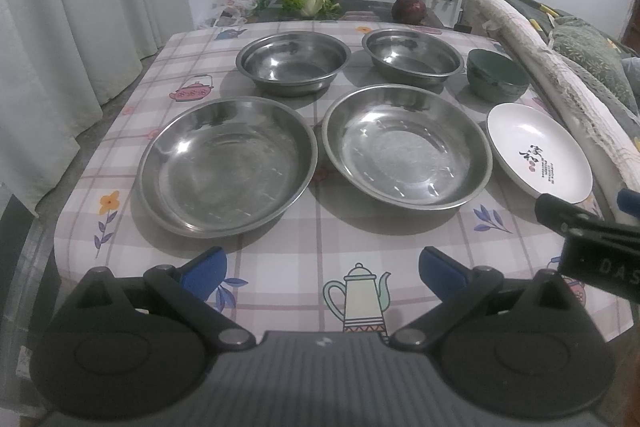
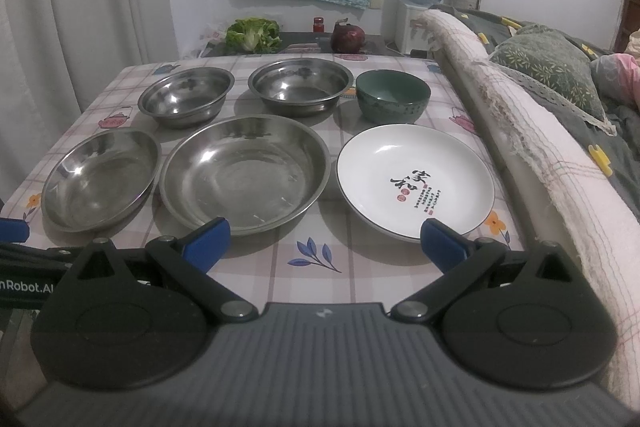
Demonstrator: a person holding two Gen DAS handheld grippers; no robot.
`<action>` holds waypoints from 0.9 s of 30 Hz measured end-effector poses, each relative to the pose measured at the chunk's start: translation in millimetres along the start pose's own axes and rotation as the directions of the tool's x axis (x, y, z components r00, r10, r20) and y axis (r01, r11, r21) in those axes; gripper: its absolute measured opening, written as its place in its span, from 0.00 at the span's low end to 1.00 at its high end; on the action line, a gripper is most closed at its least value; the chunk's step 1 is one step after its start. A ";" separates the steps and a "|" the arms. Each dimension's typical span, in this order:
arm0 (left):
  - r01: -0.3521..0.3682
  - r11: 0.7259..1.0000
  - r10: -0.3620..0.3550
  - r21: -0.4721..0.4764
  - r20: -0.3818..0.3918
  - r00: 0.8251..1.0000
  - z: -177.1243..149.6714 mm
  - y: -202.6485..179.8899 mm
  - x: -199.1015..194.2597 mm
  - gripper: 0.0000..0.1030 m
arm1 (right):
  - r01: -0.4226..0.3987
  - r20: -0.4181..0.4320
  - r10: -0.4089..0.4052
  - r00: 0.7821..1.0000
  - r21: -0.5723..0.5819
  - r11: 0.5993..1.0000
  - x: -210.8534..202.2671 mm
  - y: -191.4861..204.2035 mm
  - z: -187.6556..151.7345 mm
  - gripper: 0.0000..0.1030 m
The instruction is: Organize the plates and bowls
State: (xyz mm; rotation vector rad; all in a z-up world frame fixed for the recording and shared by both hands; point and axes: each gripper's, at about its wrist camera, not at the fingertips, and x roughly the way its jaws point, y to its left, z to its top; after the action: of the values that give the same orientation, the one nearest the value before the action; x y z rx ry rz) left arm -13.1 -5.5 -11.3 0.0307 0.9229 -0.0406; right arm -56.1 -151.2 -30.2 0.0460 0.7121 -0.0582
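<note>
Two wide steel plates lie side by side on the checked tablecloth. Behind them stand two steel bowls and a dark green bowl. A white plate with black calligraphy sits at the right. My left gripper hovers open over the table's near edge, nothing between its blue pads. My right gripper is open too, in front of the right steel plate and the white plate. The green bowl stands behind the white plate.
A padded rail wrapped in frayed cloth runs along the table's right side, with bedding beyond. Behind the table are lettuce, a red jar, a dark round vegetable and a water dispenser. White curtains hang at left.
</note>
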 end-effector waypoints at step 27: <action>-0.064 0.998 0.063 0.019 0.027 0.998 17.4 6.2 12.1 1.00 | -0.067 0.019 0.068 0.997 -0.054 0.996 9.2 5.8 11.2 0.99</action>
State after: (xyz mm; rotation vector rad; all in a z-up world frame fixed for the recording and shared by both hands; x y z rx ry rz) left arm 8.4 -0.3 -10.3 0.0778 0.8949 0.0090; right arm -41.4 -146.4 -27.7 0.0182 0.6904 0.0251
